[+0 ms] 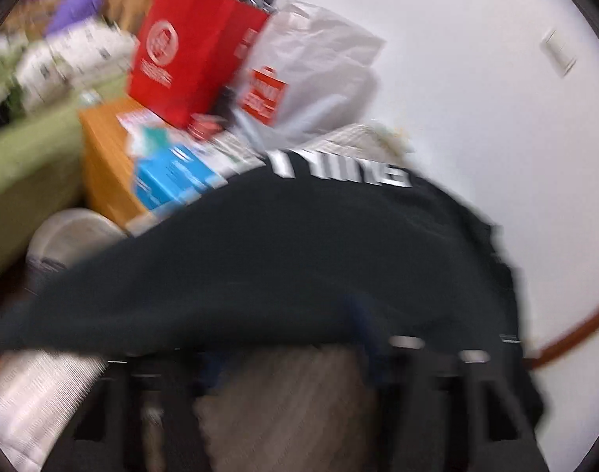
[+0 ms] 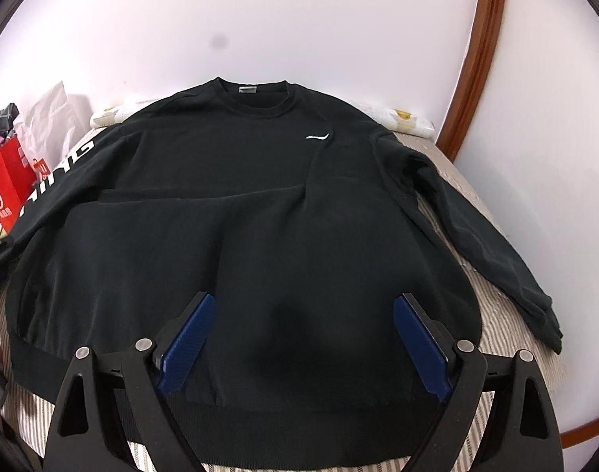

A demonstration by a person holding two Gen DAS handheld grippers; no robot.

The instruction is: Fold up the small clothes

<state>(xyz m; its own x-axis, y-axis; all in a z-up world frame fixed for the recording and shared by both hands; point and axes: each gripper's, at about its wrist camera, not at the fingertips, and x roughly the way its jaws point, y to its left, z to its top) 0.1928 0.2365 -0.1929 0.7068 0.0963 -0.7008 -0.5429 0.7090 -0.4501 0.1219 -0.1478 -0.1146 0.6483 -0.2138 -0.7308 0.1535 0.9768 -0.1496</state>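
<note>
A black long-sleeved sweatshirt [image 2: 260, 204] lies face up on a striped bed cover [image 2: 508, 314], neck away from me, white logo on the chest, both sleeves spread out. My right gripper [image 2: 303, 303] is open, blue pads wide apart, just above the sweatshirt's lower middle near the hem. The left wrist view is blurred by motion: the sweatshirt [image 1: 283, 259] with white sleeve lettering fills the middle. The left gripper [image 1: 287, 358] sits at its near edge; its blue pads are smeared and partly hidden by cloth.
A red paper bag [image 1: 181, 55] and grey plastic bags [image 1: 319, 70] stand on a wooden nightstand [image 1: 103, 157] to the bed's left, with a blue box [image 1: 169, 181]. White wall behind. A curved wooden frame [image 2: 480, 47] rises at the right.
</note>
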